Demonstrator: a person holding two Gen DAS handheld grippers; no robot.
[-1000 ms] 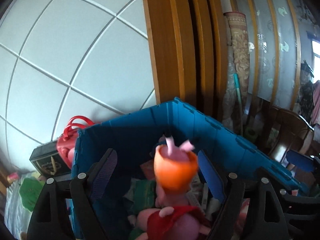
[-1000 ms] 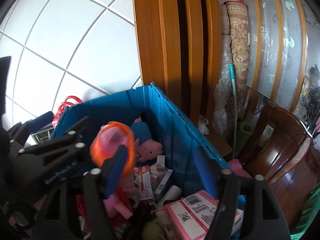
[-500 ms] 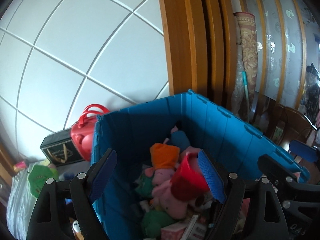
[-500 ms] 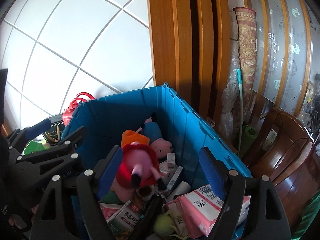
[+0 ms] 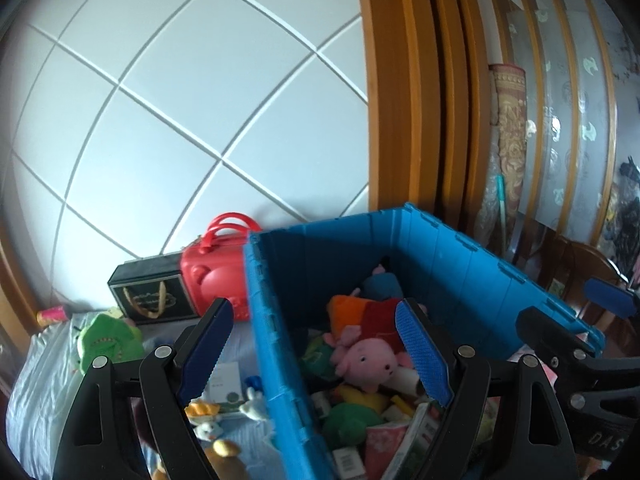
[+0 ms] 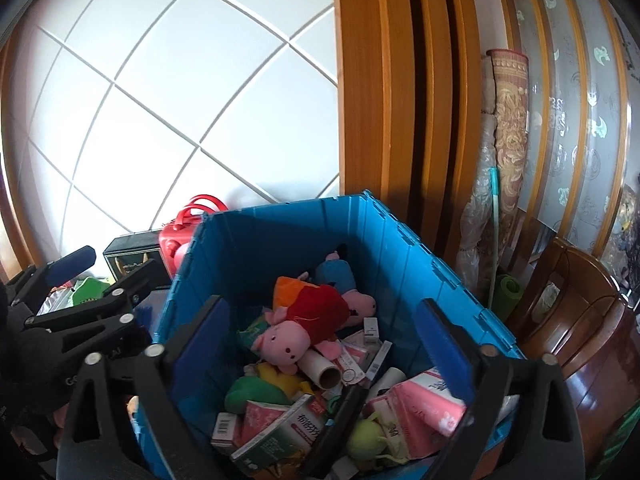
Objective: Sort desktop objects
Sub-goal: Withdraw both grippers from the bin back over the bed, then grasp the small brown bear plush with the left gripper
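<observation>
On the left, small toys (image 5: 208, 420) lie on the surface beside the blue crate (image 5: 472, 264), the left tool (image 5: 316, 356) gapes empty, the pink pig plush (image 6: 288, 338) rests inside, and the right tool (image 6: 328, 360), opening and empty, could snag the rim if lowered carelessly.

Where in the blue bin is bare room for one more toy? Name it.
Blue bin: free space along the far wall behind the blue plush, and its near-left corner. Crowded: the middle with the pink pig, and the boxes at the front.
</observation>
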